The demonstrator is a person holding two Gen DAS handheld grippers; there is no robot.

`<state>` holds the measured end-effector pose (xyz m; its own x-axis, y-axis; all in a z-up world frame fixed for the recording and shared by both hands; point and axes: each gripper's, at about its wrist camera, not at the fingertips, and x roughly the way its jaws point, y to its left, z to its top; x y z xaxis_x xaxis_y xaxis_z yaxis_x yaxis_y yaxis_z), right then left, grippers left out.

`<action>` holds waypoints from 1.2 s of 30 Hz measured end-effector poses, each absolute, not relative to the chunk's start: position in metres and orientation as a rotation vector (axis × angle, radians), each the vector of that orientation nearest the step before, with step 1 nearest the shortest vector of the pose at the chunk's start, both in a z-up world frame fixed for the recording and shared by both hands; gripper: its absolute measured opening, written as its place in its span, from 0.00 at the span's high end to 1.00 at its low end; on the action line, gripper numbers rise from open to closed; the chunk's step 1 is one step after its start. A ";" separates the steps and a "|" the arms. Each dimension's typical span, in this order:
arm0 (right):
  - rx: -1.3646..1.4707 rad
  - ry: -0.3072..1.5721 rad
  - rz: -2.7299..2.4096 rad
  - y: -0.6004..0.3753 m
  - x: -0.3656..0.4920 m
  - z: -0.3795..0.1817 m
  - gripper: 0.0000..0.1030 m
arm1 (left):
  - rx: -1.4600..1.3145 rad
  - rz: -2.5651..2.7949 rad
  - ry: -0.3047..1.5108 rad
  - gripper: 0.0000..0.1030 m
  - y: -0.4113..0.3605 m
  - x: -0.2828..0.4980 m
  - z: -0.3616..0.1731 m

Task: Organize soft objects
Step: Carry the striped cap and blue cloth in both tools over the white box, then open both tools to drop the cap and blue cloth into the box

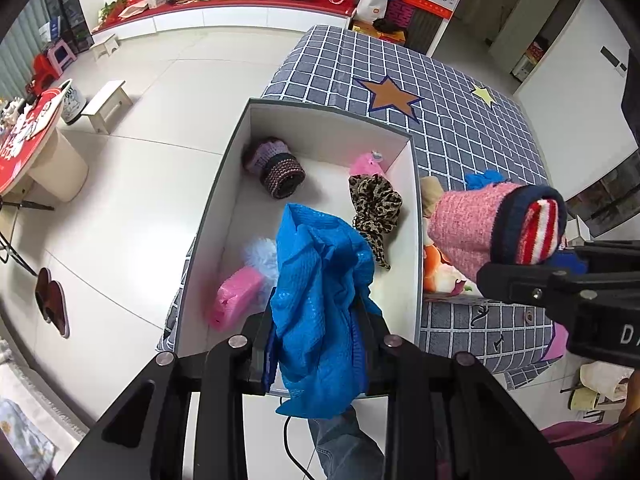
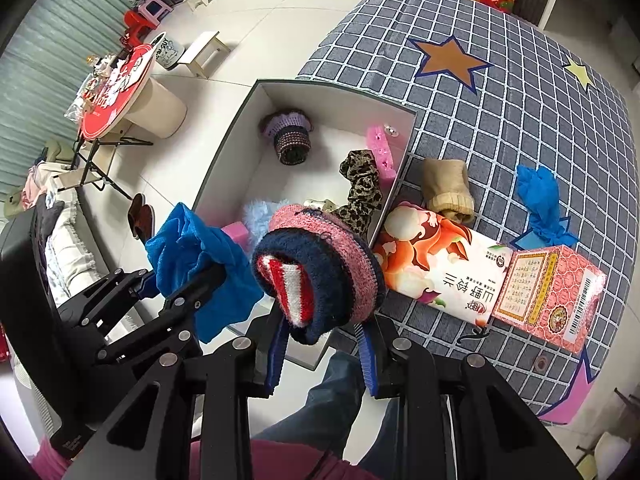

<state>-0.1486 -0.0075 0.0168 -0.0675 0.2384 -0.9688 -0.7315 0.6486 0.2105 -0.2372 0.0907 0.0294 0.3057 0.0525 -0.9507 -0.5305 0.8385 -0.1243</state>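
So the left hand-held gripper point(image 1: 320, 320) is pinching a blue mesh cloth point(image 1: 320, 280) that hangs limp right between its fingers, and the open white box point(image 1: 224, 184) sits straight ahead and just below it, long side running away from the gripper. The right hand-held gripper point(image 2: 324, 332) is clamped on a pink knit hat point(image 2: 320, 264), with the box ahead and off to its left on the checked desk point(image 2: 520, 120). I'd guess the left one is nearer the drop, basically already over the near end.
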 end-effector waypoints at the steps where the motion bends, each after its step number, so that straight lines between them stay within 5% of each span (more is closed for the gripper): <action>1: -0.444 1.430 0.841 -0.007 -0.148 0.017 0.69 | -0.463 0.406 1.209 0.69 0.091 -0.237 0.029; 36: -0.421 1.464 0.866 0.010 -0.122 0.007 0.69 | -0.472 0.439 1.283 0.69 0.104 -0.212 0.013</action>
<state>-0.1219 0.0100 0.0070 -0.1124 0.2497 -0.9618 -0.7231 0.6433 0.2515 -0.2123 0.1044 0.0128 0.2280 0.0487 -0.9724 -0.5571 0.8256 -0.0893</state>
